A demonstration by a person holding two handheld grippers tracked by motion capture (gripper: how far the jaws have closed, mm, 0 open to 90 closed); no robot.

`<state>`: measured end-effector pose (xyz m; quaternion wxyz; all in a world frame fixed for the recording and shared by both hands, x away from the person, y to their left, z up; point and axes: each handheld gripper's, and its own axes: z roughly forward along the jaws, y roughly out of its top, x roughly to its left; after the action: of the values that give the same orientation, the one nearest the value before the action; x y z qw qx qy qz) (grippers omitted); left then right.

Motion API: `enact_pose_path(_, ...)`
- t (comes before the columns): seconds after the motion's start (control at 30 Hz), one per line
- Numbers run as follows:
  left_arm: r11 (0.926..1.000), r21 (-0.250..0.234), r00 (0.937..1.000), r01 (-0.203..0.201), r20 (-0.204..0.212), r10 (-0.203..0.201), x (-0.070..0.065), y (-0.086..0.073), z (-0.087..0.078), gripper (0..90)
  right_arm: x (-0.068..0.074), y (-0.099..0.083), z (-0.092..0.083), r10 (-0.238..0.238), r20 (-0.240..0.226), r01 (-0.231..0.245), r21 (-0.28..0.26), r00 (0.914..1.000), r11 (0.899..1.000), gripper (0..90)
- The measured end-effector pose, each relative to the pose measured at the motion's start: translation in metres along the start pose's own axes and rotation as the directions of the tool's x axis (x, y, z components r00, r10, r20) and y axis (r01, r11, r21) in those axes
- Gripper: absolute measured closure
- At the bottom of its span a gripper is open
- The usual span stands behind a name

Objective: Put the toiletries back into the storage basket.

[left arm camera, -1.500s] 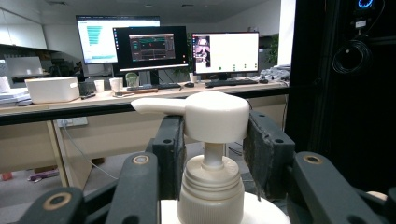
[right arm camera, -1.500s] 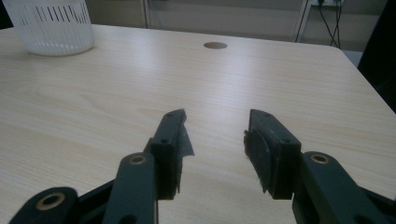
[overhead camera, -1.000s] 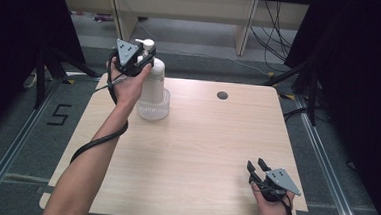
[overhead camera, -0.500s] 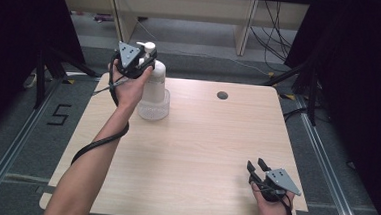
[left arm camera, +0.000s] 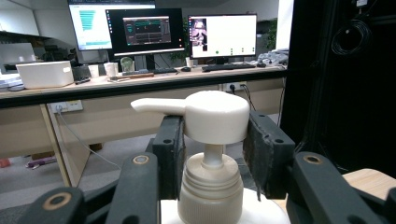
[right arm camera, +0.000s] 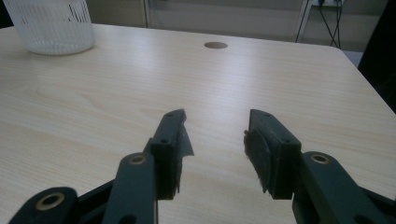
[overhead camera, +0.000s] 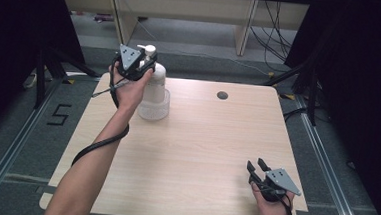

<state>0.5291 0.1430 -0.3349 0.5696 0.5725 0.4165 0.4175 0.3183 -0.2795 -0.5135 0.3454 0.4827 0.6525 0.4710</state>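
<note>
My left claw [overhead camera: 143,64] sits up at the top of the pump bottle [overhead camera: 154,93], which stands in a white basket [overhead camera: 154,110] near the far left corner of the table [overhead camera: 200,153]. In the left gripper view my pads [left arm camera: 170,149] flank the pump head [left arm camera: 212,116]; the left pad touches it, the right seems just beside it, so I cannot tell if I pinch it. My right claw [overhead camera: 256,166] rests spread and empty near the table's near right corner, well apart from the bottle.

The white plastic pump bottle [overhead camera: 154,88] stands in a white mesh basket [overhead camera: 154,108] on the light wooden table [overhead camera: 200,153], far left; the round cable hole [overhead camera: 223,95] lies to its right.
</note>
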Motion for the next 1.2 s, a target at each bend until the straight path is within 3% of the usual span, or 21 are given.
enact_pose_path(0.13, 1.0000, 0.008, 1.0000, 0.002, 0.001, -0.002, 0.000, -0.003, 0.000, 58.7, -0.002, 0.000, 0.000, -0.029, 0.016, 0.030, -0.021, 0.9994, 0.999, 57.0)
enact_pose_path(1.2, 0.9987, 0.051, 1.0000, 0.006, 0.002, -0.007, -0.001, -0.022, 0.003, 58.7, -0.001, 0.000, 0.000, -0.016, 0.004, 0.016, -0.002, 0.9999, 1.000, 56.8)
